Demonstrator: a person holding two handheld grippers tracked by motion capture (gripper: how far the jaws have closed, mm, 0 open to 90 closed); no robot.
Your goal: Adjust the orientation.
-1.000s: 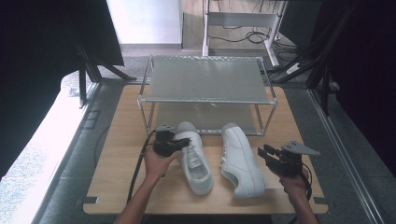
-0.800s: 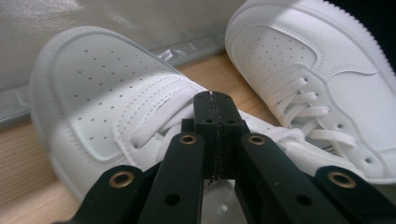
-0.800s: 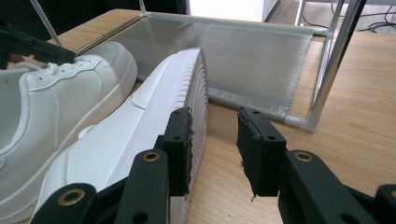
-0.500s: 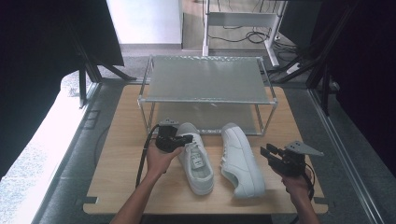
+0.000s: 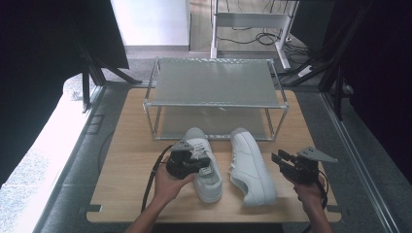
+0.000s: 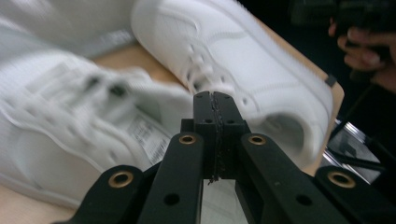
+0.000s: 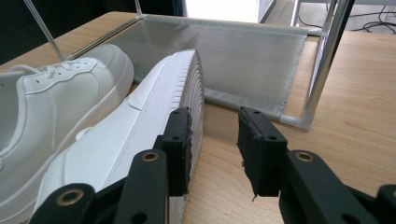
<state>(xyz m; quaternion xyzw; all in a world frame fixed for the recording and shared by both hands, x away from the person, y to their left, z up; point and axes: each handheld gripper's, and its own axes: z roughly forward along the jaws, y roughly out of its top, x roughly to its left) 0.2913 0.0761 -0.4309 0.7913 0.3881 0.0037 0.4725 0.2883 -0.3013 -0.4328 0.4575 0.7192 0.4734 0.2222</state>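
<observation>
My left gripper sits over the left white leather low-top sneaker; its jaws are pressed flat together w/ nothing between them in the left gripper view. My right gripper is just right of the right white leather sneaker, jaws apart, nothing between, near its ribbed sole. Both shoes lie side by side on the light wooden tabletop, toes toward the two-tier metal-frame mesh shoe rack.

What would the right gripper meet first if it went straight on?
Probably the rack's lower mesh shelf: the open right gripper points over bare table at it, with the right shoe's sole just beside its left jaw.
</observation>
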